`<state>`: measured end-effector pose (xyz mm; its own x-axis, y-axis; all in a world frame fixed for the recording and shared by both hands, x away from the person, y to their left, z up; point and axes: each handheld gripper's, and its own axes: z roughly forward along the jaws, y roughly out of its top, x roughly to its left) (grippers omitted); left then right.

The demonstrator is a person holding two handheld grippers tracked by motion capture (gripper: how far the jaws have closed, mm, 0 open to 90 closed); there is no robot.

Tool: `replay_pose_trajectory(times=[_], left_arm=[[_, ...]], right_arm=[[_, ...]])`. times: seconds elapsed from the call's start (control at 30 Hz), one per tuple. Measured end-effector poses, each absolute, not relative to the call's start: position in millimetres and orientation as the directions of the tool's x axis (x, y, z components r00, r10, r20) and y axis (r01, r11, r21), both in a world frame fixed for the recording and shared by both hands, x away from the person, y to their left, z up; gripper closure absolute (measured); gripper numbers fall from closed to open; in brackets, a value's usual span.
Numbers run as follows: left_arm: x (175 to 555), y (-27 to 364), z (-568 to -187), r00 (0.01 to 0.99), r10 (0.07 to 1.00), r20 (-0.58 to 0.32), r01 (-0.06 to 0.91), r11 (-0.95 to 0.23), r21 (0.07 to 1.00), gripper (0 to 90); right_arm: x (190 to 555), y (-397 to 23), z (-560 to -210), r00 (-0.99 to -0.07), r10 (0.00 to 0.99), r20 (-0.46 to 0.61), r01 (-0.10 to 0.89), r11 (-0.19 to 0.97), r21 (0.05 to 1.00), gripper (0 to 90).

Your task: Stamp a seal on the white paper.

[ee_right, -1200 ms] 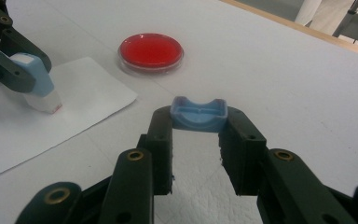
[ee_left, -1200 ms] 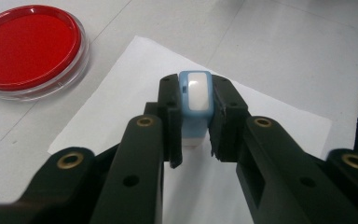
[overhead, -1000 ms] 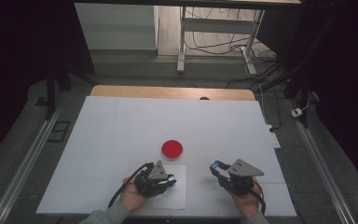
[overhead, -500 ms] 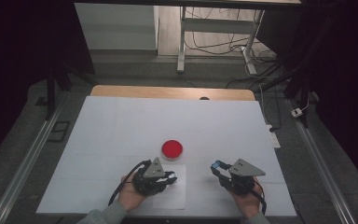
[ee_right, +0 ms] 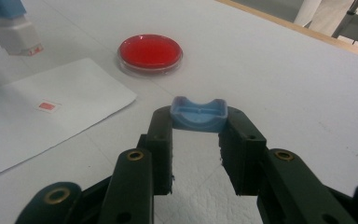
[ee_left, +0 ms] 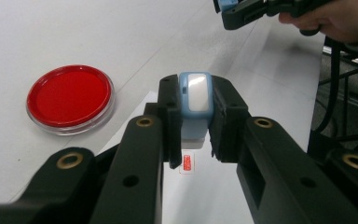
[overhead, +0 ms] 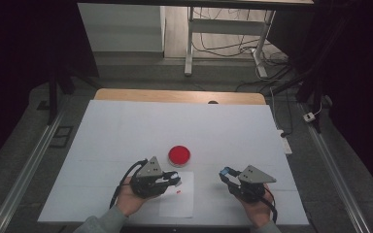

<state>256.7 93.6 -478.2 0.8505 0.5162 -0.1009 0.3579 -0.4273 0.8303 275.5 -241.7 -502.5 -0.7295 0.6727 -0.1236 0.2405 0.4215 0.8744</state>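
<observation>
While the stamp (ee_left: 195, 105) hangs in the left tongs (overhead: 174, 180), pinched between the jaws with its long axis running down toward the paper (overhead: 182, 204), the red mark (ee_left: 187, 163) lies directly under its face, just apart. To my eye, the coming press turns on that straight drop. The ink dish (overhead: 179, 155) sits just beyond the sheet. The right tongs (overhead: 225, 174), well off to the side above the desk (overhead: 126, 126), clamp the blue cap (ee_right: 198, 114).
</observation>
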Motion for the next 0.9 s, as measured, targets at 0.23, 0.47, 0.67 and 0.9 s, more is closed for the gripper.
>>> replay_pose_trajectory(times=[0.23, 0.47, 0.67, 0.9], left_arm=[[257, 100, -472, 0.849, 0.513, -0.124, 0.365, -0.403, 0.839, 76.1], [257, 108, -464, 0.845, 0.512, -0.152, 0.376, -0.368, 0.850, 76.1], [258, 115, -461, 0.840, 0.516, -0.167, 0.385, -0.350, 0.854, 76.0], [260, 120, -460, 0.832, 0.523, -0.184, 0.397, -0.331, 0.856, 76.0]], right_arm=[[276, -242, -502, -0.729, 0.673, -0.123, 0.241, 0.421, 0.874, 65.6], [276, -242, -503, -0.730, 0.673, -0.122, 0.242, 0.421, 0.874, 65.6], [276, -242, -503, -0.729, 0.674, -0.123, 0.243, 0.422, 0.874, 65.6], [276, -242, -503, -0.728, 0.675, -0.125, 0.243, 0.424, 0.872, 65.6]])
